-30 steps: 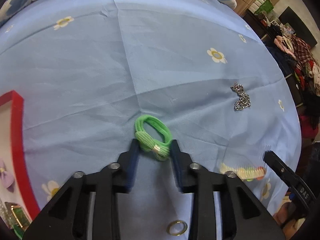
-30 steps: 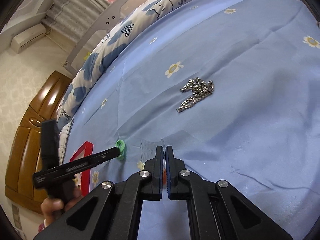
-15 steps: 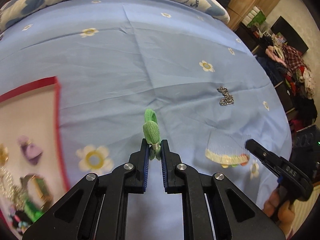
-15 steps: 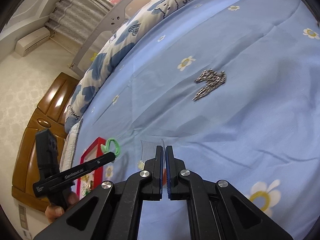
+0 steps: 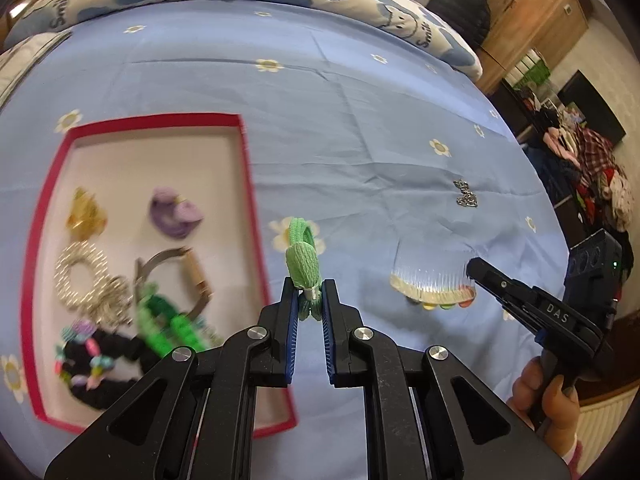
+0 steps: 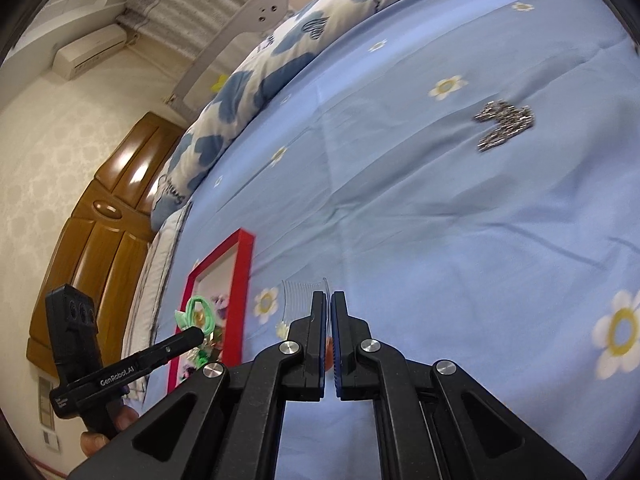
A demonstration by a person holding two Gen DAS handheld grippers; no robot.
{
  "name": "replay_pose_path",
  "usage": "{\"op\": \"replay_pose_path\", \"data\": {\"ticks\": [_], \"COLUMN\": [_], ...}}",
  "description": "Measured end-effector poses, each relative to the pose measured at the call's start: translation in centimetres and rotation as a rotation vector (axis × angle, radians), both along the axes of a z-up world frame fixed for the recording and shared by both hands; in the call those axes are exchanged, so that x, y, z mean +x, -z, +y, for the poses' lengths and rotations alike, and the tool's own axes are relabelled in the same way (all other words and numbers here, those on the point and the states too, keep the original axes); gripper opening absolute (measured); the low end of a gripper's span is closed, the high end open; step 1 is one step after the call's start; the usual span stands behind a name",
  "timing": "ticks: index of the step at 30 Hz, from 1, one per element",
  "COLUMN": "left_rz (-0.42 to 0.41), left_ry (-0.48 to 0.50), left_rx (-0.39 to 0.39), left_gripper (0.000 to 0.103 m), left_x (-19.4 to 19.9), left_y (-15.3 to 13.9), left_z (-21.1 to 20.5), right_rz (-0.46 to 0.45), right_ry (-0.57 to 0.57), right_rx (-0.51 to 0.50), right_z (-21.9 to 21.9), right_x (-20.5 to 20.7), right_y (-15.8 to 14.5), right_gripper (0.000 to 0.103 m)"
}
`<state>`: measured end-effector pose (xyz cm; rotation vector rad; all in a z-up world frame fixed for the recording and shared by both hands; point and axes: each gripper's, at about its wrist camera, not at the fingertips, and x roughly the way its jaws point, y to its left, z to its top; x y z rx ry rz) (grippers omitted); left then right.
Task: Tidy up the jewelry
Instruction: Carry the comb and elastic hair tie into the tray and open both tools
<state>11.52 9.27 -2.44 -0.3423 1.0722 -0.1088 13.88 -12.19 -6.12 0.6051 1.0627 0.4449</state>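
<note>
Green hair tie (image 5: 303,258) nearer filled red tray (image 5: 245,168)

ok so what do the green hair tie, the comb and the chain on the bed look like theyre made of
Green hair tie: seemingly soft ribbed knit fabric, matte, joined by a small shiny metal-looking band.
Comb: probably clear plastic; the sheet shows through its thin teeth, with coloured beads along the spine.
Chain: likely silvery metal, its small links glinting.

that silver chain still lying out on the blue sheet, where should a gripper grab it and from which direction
Take the silver chain from straight above, at the thickest clump in the middle of the heap. It lies flat and bunched on the bed sheet with no rigid edge, so a side approach would only push links around. Close the fingers across the pile's narrow width.
</note>
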Motion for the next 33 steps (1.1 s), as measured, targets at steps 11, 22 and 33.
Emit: {"op": "replay_pose_path", "data": {"ticks": [11,22,33], "left_rz": [-0.013,-0.021,-0.007], "left_ry": [-0.073,-0.154,-0.211], "left_rx": [-0.013,-0.021,-0.02], "left_gripper": [0.009,0.009,0.009], "left_x": [-2.7,-4.1,-3.3], "left_y": [-0.4,-0.4,0.6], "left_z": [3.6,7.7,11.5], "right_rz": [-0.016,-0.051,-0.05], "right_ry": [-0.086,-0.176,-0.199], "right_rx": [0.009,0.028,0.041], "right_z": [4.7,10.2,14.6], "right_x": [-0.8,-0.8,0.3], "right_y": [-0.9,-2.0,-1.7], "right_gripper": [0.002,0.002,0.002]}}
